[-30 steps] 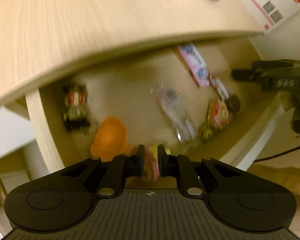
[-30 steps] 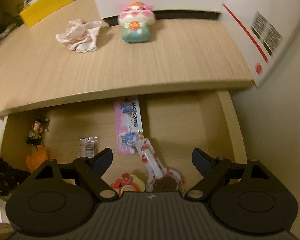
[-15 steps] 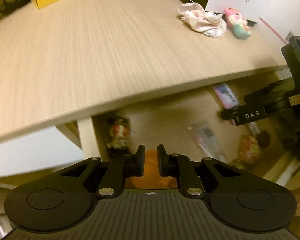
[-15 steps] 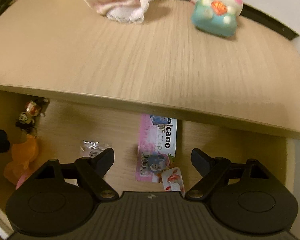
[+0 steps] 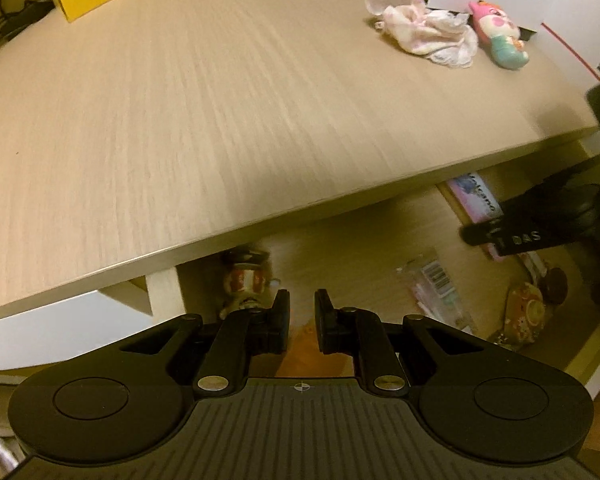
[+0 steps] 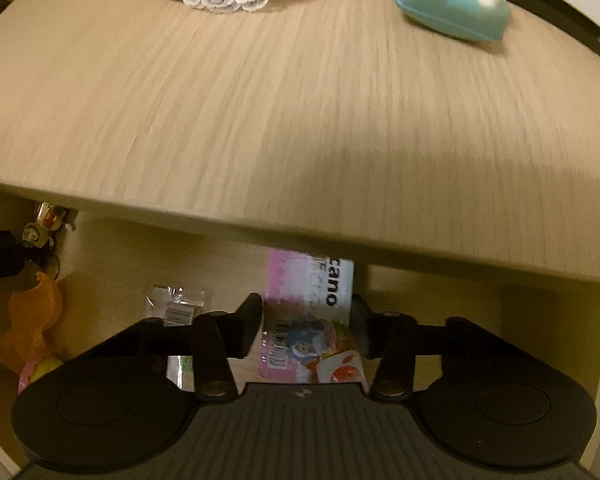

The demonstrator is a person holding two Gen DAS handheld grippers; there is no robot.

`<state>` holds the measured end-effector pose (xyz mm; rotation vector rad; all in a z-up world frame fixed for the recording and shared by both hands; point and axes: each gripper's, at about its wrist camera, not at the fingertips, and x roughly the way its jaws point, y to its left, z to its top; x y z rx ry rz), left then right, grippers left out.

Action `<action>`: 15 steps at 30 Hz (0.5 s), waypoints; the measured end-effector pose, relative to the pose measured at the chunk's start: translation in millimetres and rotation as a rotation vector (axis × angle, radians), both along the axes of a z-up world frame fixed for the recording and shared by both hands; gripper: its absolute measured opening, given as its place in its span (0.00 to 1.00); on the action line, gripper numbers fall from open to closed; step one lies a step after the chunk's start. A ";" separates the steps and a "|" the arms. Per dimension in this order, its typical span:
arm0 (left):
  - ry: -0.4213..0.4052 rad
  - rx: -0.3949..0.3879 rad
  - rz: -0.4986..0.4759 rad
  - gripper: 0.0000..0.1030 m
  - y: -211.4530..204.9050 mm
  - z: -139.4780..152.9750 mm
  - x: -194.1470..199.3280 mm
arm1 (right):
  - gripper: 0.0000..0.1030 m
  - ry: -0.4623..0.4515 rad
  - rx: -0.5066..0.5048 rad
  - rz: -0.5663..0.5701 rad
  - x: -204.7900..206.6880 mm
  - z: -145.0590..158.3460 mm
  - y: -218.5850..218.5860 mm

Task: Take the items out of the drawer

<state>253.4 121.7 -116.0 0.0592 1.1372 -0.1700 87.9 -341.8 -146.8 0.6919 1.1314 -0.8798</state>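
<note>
My right tongs (image 6: pixel 306 330) are closing on the pink packet (image 6: pixel 306 316) that lies flat on the floor of the open drawer (image 6: pixel 540 320), half tucked under the edge of the counter (image 6: pixel 300 120). The packet sits right between the two jaws, but I cannot tell if they press on it yet. I think it is light and thin, and its shiny skin may be slippery and bendy, so it could slide or fold. The best place to grab looks like its two long sides near the end that sticks out toward me. It is pink and white, with black letters, a barcode, and a little blue cartoon figure. My left tongs (image 5: pixel 301 316) are almost fully closed, with a thin gap, and I see nothing held in them. They hang over the left end of the drawer, above an orange thing (image 6: pixel 32 320).
</note>
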 end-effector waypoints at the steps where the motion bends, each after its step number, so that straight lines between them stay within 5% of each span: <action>1: 0.003 0.004 0.003 0.14 0.5 -0.3 1.0 | 0.43 -0.005 0.005 -0.002 -1.4 0.2 0.8; 11: 0.025 0.132 0.011 0.14 -7.3 -12.0 11.0 | 0.43 -0.011 0.008 0.025 -5.4 0.9 14.1; 15: 0.037 0.261 -0.029 0.15 -20.6 -17.6 21.6 | 0.43 -0.009 0.005 0.038 -7.0 1.3 20.0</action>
